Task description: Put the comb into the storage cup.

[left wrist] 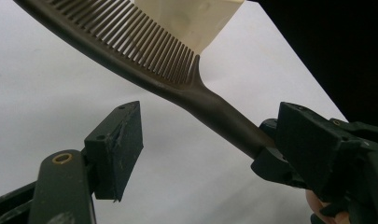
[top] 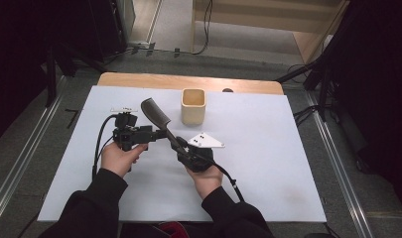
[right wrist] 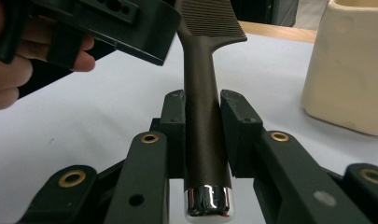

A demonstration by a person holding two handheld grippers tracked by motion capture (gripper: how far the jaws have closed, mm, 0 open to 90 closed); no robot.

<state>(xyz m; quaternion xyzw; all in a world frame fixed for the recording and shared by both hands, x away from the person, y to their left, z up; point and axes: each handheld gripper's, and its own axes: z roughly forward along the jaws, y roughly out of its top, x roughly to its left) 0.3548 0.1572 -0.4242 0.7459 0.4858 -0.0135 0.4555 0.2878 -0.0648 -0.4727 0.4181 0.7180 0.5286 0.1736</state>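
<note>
A dark brown comb (top: 154,115) is held tilted above the table, teeth end up and to the left. My right gripper (right wrist: 203,116) is shut on its handle (right wrist: 203,140), with the chrome end cap (right wrist: 209,201) sticking out behind the pads. In the high view the right gripper (top: 182,148) is at mid-table, under its grey plate. My left gripper (top: 156,133) comes in from the left with its jaws wide apart. The comb (left wrist: 177,79) crosses between them, and the left pad (left wrist: 114,149) stands clear of it.
A cream square cup (top: 193,106) stands upright just behind the comb, close to the right gripper (right wrist: 345,70). The white sheet (top: 268,163) covers the wooden table; its far edge (top: 188,82) shows bare wood. Cables trail from both grippers.
</note>
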